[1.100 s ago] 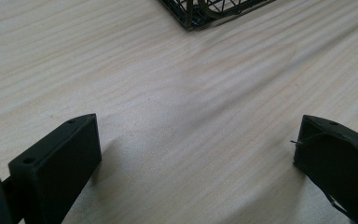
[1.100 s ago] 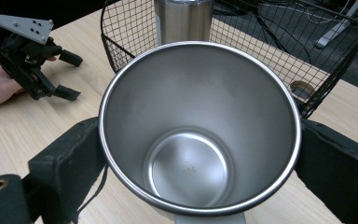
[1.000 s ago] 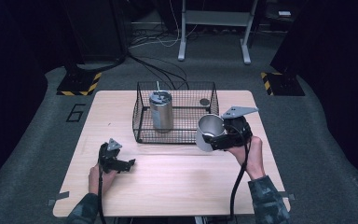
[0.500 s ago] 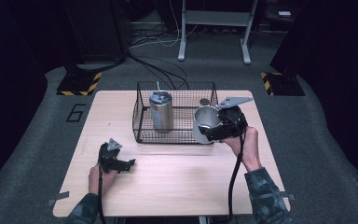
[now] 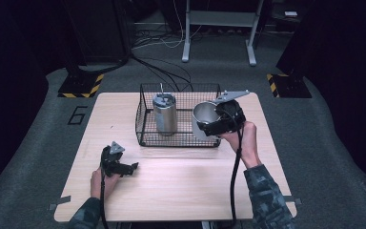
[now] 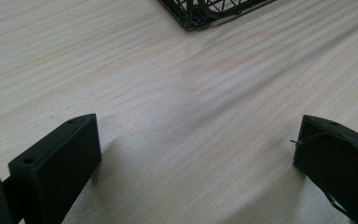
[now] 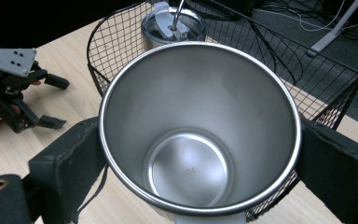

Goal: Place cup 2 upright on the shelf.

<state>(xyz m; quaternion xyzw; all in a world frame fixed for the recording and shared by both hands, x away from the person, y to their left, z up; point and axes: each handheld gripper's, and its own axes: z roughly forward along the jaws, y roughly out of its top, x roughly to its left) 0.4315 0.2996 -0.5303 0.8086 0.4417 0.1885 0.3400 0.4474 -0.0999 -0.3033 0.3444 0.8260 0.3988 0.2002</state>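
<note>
**Steel cup held over the basket's right end**

In the high view, the right tool (image 5: 208,125) grips an open steel cup (image 5: 203,118) by its sides and holds it tilted, mouth turned toward the left, at the right end of a black wire basket (image 5: 145,125). The cup hangs raised off the desk (image 5: 181,181), overlapping the basket's right wall from this angle; whether it touches the wire cannot be told. Inside the basket, toward its left half, a lidded steel tumbler (image 5: 165,113) stands upright with a straw rising from its lid. The left tool (image 5: 132,168) rests low on the desk near the front left, well apart from the basket, held in the person's left hand (image 5: 100,180).

In the left gripper view, the left tool (image 6: 196,149) has its two black jaws spread wide with nothing but bare wood between them. A corner of the basket (image 6: 191,14) shows at the top edge.

In the right gripper view, the right tool (image 7: 198,154) presses its jaws against opposite sides of the cup (image 7: 191,140), just under the rim. The camera looks straight down into the cup, and its inside is bare metal. Behind the rim stands the tumbler (image 7: 172,25) within the basket (image 7: 307,79). At the far left lies the left tool (image 7: 51,102), jaws apart, on the desk (image 7: 65,56).
</note>
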